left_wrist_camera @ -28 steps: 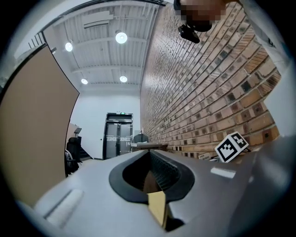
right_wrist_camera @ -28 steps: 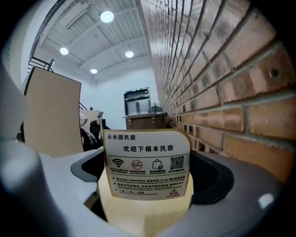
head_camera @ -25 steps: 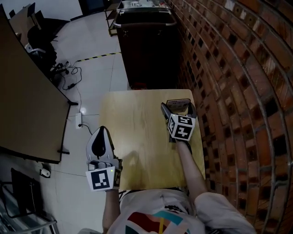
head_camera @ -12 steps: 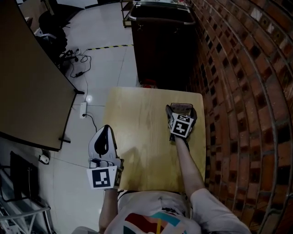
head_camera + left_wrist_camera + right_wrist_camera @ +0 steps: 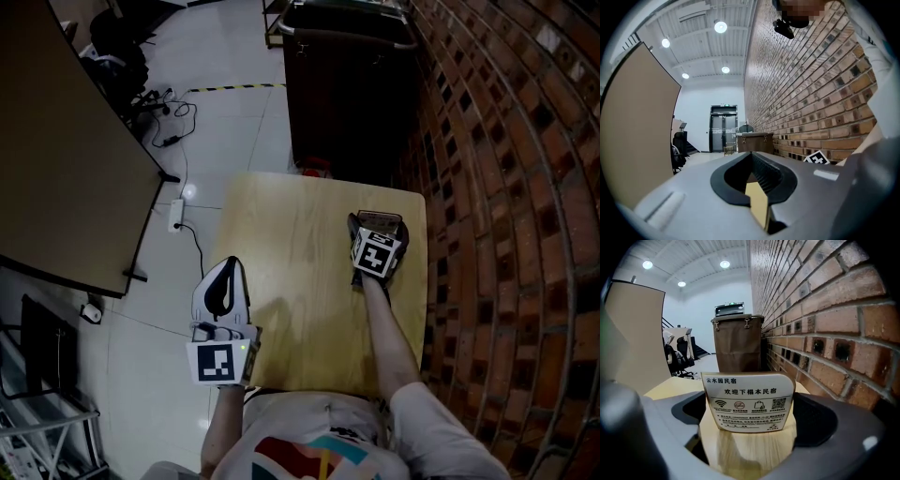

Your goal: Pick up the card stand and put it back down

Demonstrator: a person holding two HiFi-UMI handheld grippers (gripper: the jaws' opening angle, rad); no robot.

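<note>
**Q:** Card stand [image 5: 748, 399]: where is it?

**A:** It stands upright on the wooden table [image 5: 281, 244], near the far corner on the brick wall [image 5: 506, 187] side. Its printed face, with a row of small icons and a square code, is turned toward my right gripper's camera. Its foot rests on the tabletop.

**Q:** State of your right gripper [image 5: 379, 225]?

**A:** Released. My jaws are spread wide, one on each side of the stand, and the stand fills nearly the whole gap. I cannot tell whether either pad touches its edges. The gripper sits low over the table.

**Q:** State of your left gripper [image 5: 228, 264]?

**A:** Clenched on nothing. The jaws meet at the tips, and only a sliver of table edge shows below them. I hold it beside the table's left edge, well apart from the stand.

**Q:** Surroundings?

**A:** A dark cart [image 5: 347, 84] stands beyond the table's far end, against the wall.
</note>
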